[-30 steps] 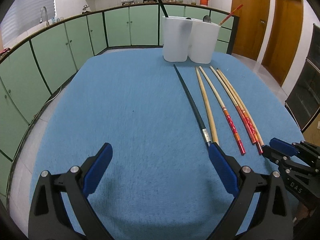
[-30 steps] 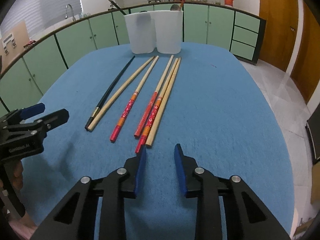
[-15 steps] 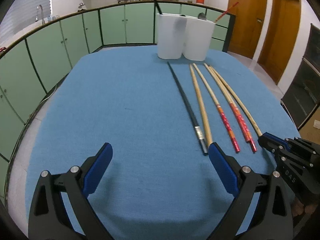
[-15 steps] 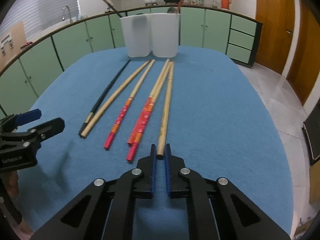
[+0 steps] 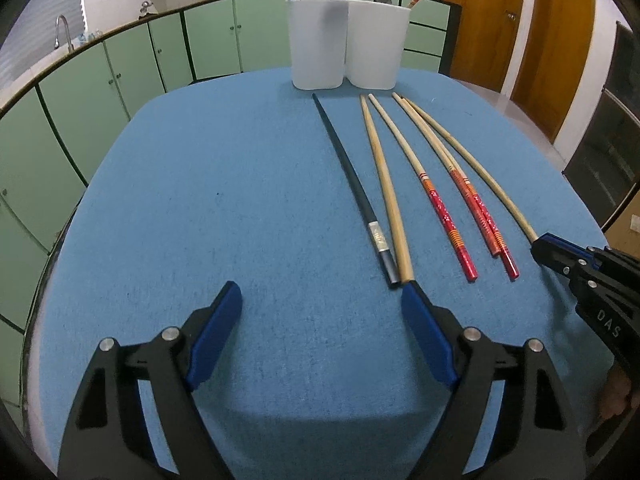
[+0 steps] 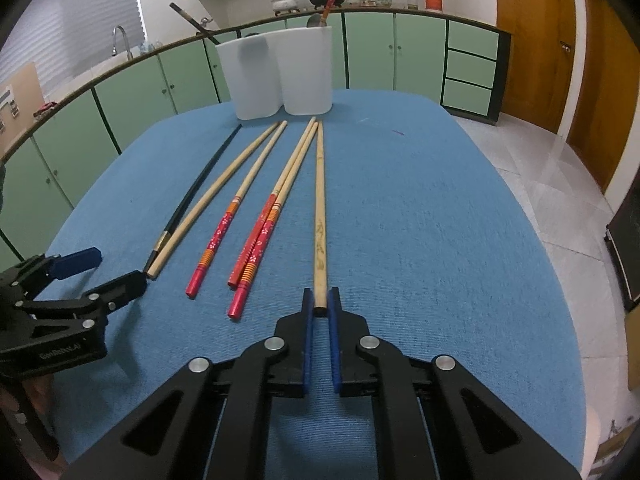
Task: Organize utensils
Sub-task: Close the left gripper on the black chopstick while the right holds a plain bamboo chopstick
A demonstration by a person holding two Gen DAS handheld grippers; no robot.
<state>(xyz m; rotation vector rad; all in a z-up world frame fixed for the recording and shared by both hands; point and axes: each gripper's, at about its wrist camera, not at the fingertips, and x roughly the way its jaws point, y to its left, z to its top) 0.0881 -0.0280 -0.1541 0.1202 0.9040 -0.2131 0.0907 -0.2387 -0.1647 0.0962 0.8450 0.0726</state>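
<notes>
The bamboo stick (image 6: 320, 216) lies farthest right in a row of chopsticks on the blue worktop (image 6: 420, 220), its near end pinched between the blue pads (image 6: 307, 320) of our right tool (image 6: 320, 308), which is clamped on it. The stick points straight away toward two white tubs (image 6: 280, 72) at the far edge. Just left of it lie two red sticks (image 6: 260, 236) side by side and touching, then a third red stick (image 6: 218, 236), a second plain one (image 6: 208, 200) and a black stick (image 6: 192, 192), these last two touching at their near ends. Each tub holds utensils: a black stick leans out of the left one, a red stick and a spoon out of the right. Our left tool (image 5: 322, 308) hovers low over the worktop with its fingers wide apart, holding nothing, its right pad (image 5: 428, 340) just short of the near ends of the black and plain sticks. Green cabinets (image 5: 120, 76) ring the room.
</notes>
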